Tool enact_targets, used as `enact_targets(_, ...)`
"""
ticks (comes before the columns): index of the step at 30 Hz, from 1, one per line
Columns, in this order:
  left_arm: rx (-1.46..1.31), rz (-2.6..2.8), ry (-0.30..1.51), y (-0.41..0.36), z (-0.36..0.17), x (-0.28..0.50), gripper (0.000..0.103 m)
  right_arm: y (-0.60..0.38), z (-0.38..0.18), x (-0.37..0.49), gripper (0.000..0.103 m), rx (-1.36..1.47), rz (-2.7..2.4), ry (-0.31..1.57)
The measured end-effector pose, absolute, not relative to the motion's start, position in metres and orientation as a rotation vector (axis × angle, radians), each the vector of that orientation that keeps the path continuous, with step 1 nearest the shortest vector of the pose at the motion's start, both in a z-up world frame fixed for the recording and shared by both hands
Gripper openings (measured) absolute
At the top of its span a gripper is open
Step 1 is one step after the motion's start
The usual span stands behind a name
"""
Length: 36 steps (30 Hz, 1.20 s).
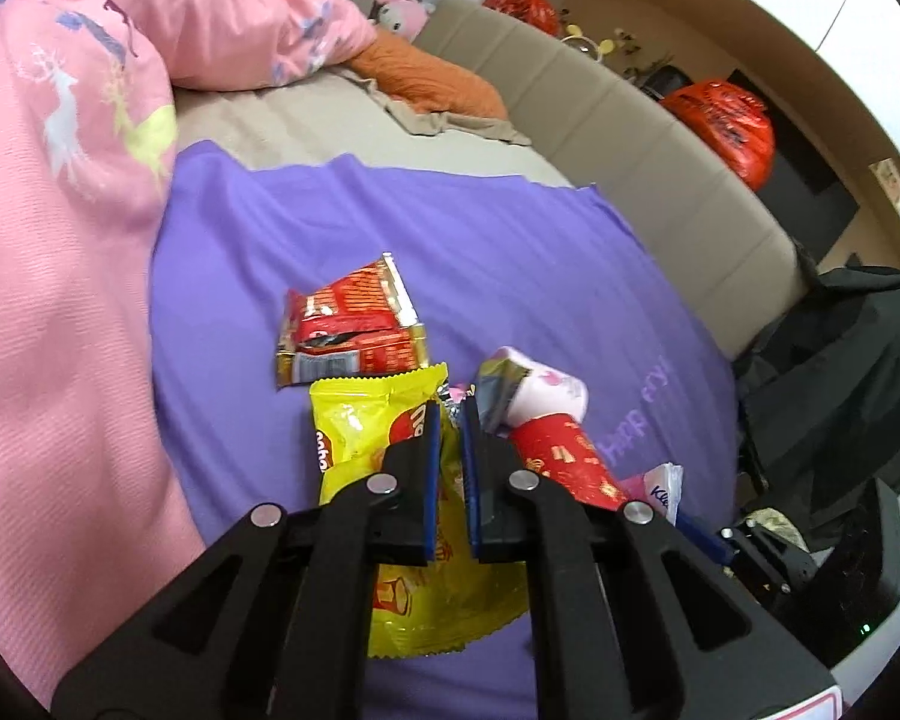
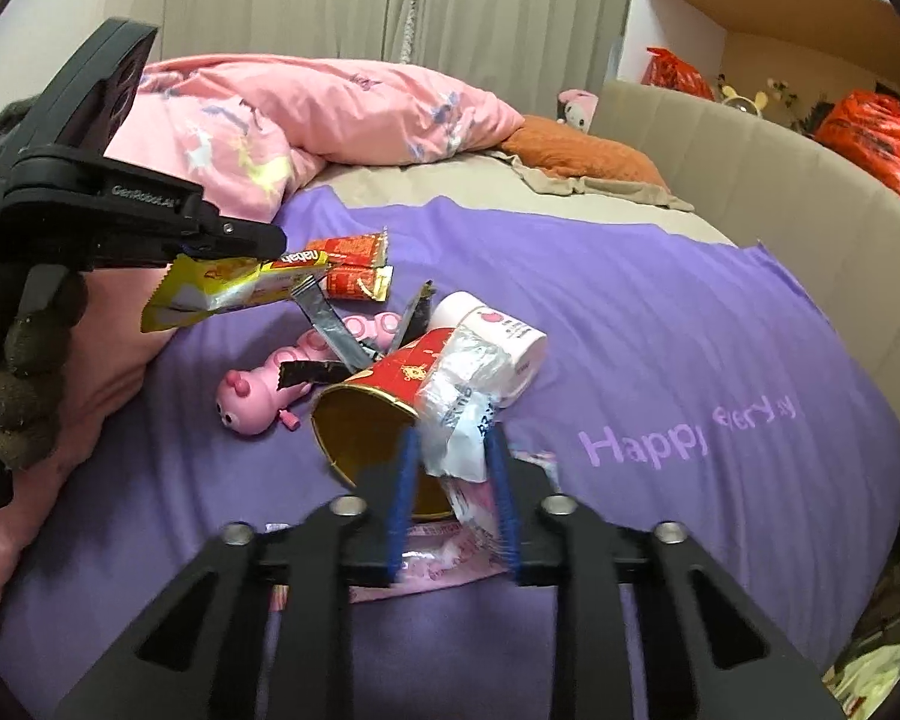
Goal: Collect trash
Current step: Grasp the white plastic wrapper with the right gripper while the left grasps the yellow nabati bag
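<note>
My left gripper [image 1: 450, 414] is shut on a yellow snack wrapper [image 1: 354, 420] and holds it above the purple blanket [image 1: 510, 252]; the right wrist view shows that gripper [image 2: 270, 240] at the left with the wrapper [image 2: 234, 288] hanging from it. My right gripper [image 2: 453, 438] is shut on a crumpled clear plastic wrapper [image 2: 456, 414] just in front of a red paper cup [image 2: 378, 414] lying on its side. A red snack wrapper [image 1: 348, 330] lies flat beyond. A white-pink cup [image 2: 498, 336], dark foil scraps [image 2: 330, 324] and a pink wrapper [image 2: 444, 564] lie around the cup.
A pink caterpillar toy [image 2: 270, 384] lies left of the red cup. A pink duvet [image 1: 60, 180] is heaped at the left. A beige headboard [image 2: 750, 168] curves along the right, with orange bags [image 2: 876, 138] behind it. A black garment [image 1: 840, 372] hangs past the bed's edge.
</note>
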<state>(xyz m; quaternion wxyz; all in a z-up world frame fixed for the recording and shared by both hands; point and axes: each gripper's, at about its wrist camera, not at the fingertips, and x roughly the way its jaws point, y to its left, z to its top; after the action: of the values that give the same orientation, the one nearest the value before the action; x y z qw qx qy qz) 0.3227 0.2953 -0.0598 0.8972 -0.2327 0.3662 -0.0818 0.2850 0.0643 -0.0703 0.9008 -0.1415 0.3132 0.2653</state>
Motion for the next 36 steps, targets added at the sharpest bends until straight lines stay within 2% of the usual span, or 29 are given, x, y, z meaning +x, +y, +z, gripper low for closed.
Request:
enact_targets(8, -0.352, -0.359, 0.771, 0.251, -0.053, 0.315, 0.008, 0.028, -0.055, 0.276, 0.011, -0.203, 0.501, 0.643)
enact_targets(9, -0.324, -0.382, 0.783, 0.242, -0.054, 0.315, 0.011, 0.023, -0.053, 0.274, 0.011, -0.187, 0.492, 0.641)
enact_targets(11, -0.298, -0.394, 0.798, 0.233, -0.057, 0.314, 0.035, 0.014, -0.052, 0.271, 0.011, -0.171, 0.471, 0.641)
enact_targets(13, -0.274, -0.395, 0.816, 0.229, -0.061, 0.315, 0.042, 0.004, -0.054, 0.268, 0.011, -0.143, 0.461, 0.652)
enact_targets(15, -0.265, -0.367, 0.828, 0.232, -0.063, 0.316, 0.043, -0.003, -0.057, 0.264, 0.011, -0.124, 0.443, 0.660)
enact_targets(17, -0.269, -0.326, 0.829, 0.236, -0.065, 0.316, 0.054, -0.008, -0.060, 0.259, 0.011, -0.115, 0.431, 0.661)
enact_targets(22, -0.305, -0.262, 0.888, 0.251, -0.082, 0.324, 0.055, -0.019, -0.066, 0.251, 0.011, -0.075, 0.411, 0.659)
enact_targets(28, -0.156, -0.190, 0.904, 0.235, -0.099, 0.328, 0.055, -0.020, -0.072, 0.246, 0.011, -0.068, 0.415, 0.662)
enact_targets(30, -0.150, -0.195, 0.901, 0.234, -0.099, 0.328, 0.052, -0.019, -0.074, 0.243, 0.011, -0.076, 0.414, 0.666)
enact_targets(32, -0.135, -0.182, 0.900, 0.234, -0.101, 0.327, 0.033, -0.017, -0.076, 0.242, 0.011, -0.082, 0.414, 0.669)
enact_targets(33, -0.141, -0.176, 0.897, 0.236, -0.102, 0.327, 0.029, -0.016, -0.076, 0.241, 0.011, -0.085, 0.414, 0.669)
enact_targets(34, -0.156, -0.179, 0.895, 0.237, -0.101, 0.325, 0.013, -0.014, -0.075, 0.239, 0.011, -0.090, 0.414, 0.665)
enact_targets(35, -0.175, -0.195, 0.896, 0.239, -0.101, 0.326, 0.002, -0.014, -0.074, 0.238, 0.011, -0.094, 0.413, 0.662)
enact_targets(36, -0.187, -0.208, 0.888, 0.239, -0.098, 0.326, 0.002, -0.013, -0.073, 0.236, 0.011, -0.101, 0.411, 0.656)
